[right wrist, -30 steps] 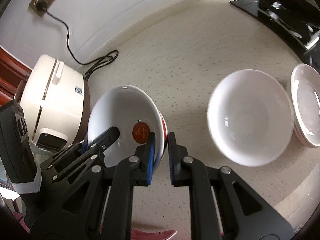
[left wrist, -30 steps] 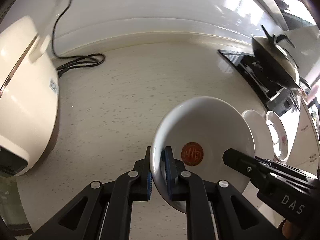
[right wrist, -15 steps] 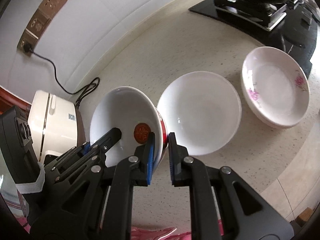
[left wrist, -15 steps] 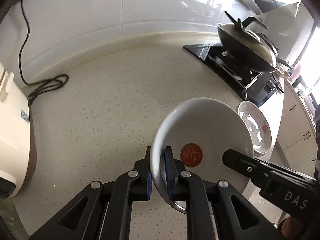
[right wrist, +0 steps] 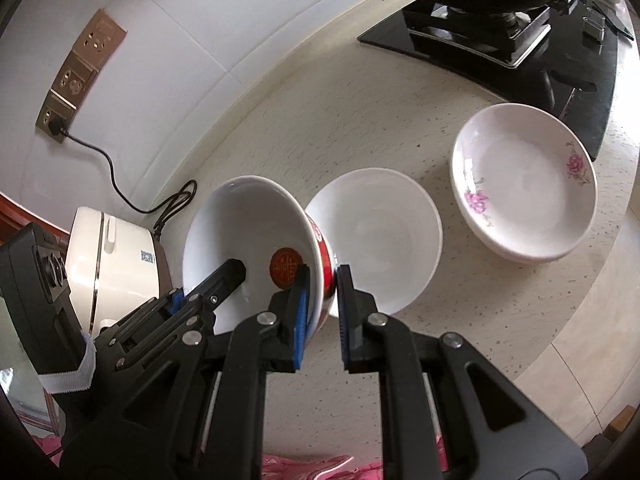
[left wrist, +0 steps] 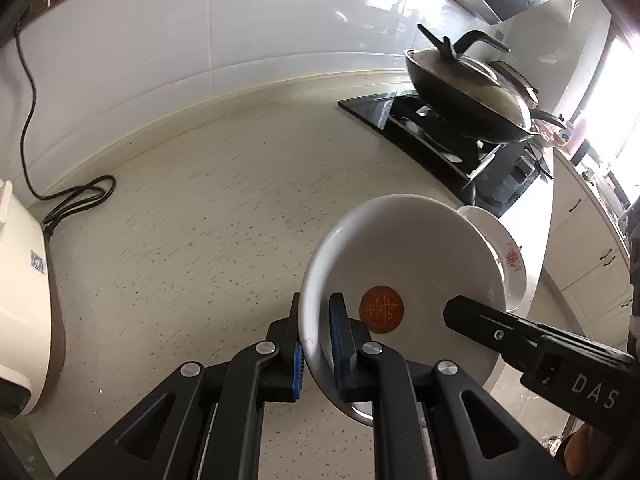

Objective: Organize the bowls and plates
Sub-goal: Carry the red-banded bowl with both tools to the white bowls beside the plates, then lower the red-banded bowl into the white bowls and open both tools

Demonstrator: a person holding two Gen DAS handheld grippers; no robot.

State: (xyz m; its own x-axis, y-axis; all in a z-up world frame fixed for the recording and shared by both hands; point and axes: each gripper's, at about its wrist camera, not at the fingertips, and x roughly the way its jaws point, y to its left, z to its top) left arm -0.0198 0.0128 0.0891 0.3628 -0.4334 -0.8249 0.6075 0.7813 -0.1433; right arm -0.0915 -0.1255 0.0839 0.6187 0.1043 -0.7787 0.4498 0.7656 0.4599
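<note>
A white bowl with a red seal inside (left wrist: 404, 264) and a red outer band (right wrist: 248, 236) is held above the counter. My left gripper (left wrist: 316, 344) is shut on its left rim. My right gripper (right wrist: 322, 308) is shut on its right rim, one finger inside, one outside. A plain white bowl (right wrist: 380, 236) sits on the counter just right of the held bowl. A stack of flowered plates (right wrist: 524, 180) lies further right, partly hidden behind the held bowl in the left wrist view (left wrist: 508, 256).
A cream rice cooker (right wrist: 112, 260) stands at the left with its black cord (left wrist: 76, 196) on the counter. A black stove (left wrist: 444, 140) with a lidded wok (left wrist: 468, 88) is at the back right. The counter's front edge (right wrist: 580, 320) runs close to the plates.
Both grippers have carried the red-seal bowl to the right, toward the plain bowl and the plates. The rice cooker has slid further left in view.
</note>
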